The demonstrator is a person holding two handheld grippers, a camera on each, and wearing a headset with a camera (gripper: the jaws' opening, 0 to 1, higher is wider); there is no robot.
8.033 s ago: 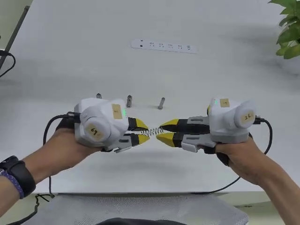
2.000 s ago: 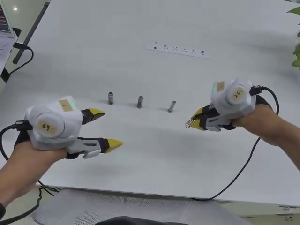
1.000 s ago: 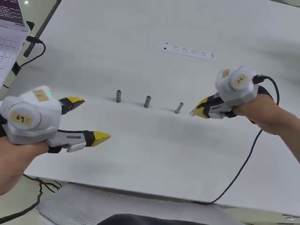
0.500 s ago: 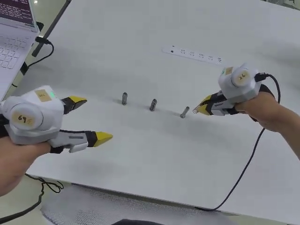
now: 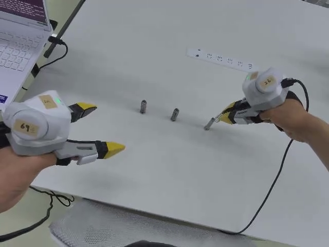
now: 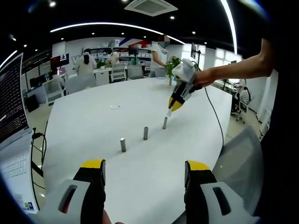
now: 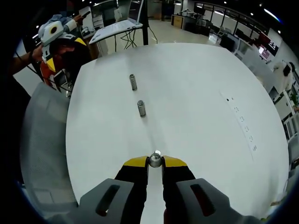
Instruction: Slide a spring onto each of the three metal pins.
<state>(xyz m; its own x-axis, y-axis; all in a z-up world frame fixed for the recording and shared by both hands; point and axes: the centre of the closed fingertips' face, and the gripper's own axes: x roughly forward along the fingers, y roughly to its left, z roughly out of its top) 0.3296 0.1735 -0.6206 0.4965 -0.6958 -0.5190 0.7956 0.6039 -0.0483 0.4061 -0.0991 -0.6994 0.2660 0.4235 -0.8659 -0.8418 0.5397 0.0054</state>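
On the tabletop point(image 5: 154, 51) stands a row: left pin point(image 5: 143, 106), middle pin point(image 5: 175, 114), right pin point(image 5: 208, 124). Behind them lies a power strip point(image 5: 223, 59); a laptop point(image 5: 20, 36) sits far left. The right gripper point(image 5: 225, 117), with a spring point(image 5: 218, 118) in its jaws, is just right of the right pin. The left gripper point(image 5: 104, 127) is front left, well apart.

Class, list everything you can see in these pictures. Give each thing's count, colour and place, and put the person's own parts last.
table: one, white, under everything.
pins: three, grey metal, standing in a row mid-table.
spring: one, silvery, held by the right tongs, reaching toward the rightmost pin.
power strip: one, white, far side of the table.
laptop: one, pale keys, far left corner.
cables: at least two, black, off the table edges.
chair: one, grey mesh, at the near edge.
left tongs: one, white with yellow tips, open, near left.
hands: two, one gripping each tongs.
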